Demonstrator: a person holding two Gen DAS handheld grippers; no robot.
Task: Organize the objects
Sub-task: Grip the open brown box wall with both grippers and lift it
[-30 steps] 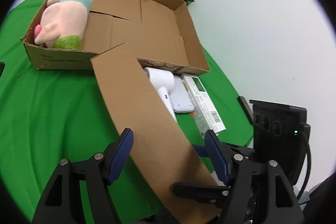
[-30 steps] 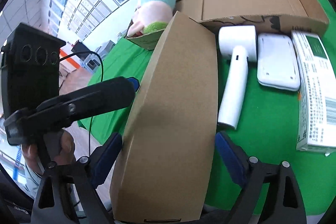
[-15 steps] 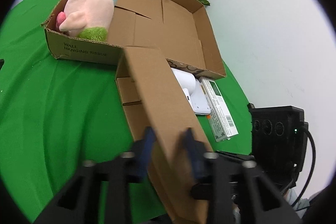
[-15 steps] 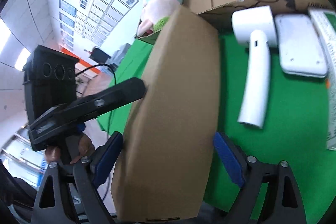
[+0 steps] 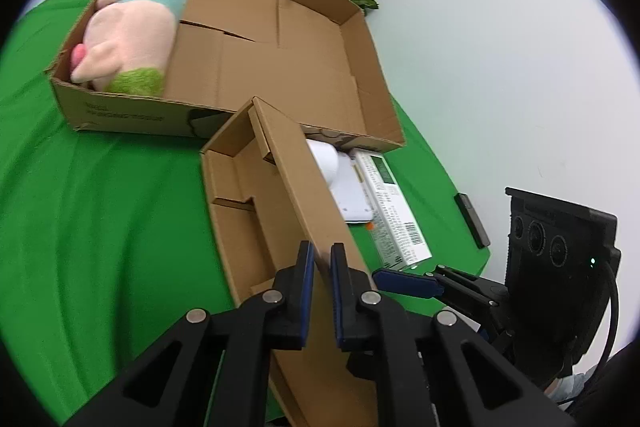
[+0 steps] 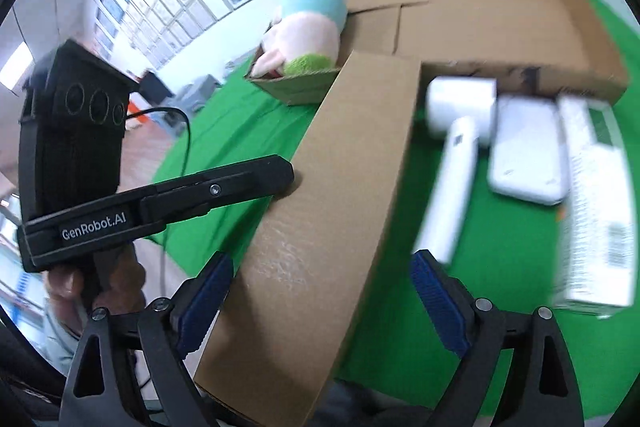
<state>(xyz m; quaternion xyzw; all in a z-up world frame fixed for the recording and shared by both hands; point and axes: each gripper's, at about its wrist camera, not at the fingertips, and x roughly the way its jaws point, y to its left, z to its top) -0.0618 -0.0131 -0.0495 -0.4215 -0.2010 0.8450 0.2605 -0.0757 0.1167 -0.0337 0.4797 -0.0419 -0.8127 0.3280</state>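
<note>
Left gripper pinches the lid of the small box, just in front of the big box. Right gripper open, fingers either side of the lid, seemingly clear of it. Plush inside big box; dryer, white case, carton right of small box.

My small cardboard box hides most of the white hair dryer in the left wrist view; only its head peeks past the raised wall. The white flat device behind it is half covered too. In the right wrist view the dryer, that device and the printed carton are smeared with blur, so I cannot read the carton's print. The near end of the small box runs off the bottom edge. The lettering on the big box is too blurred to read.
</note>
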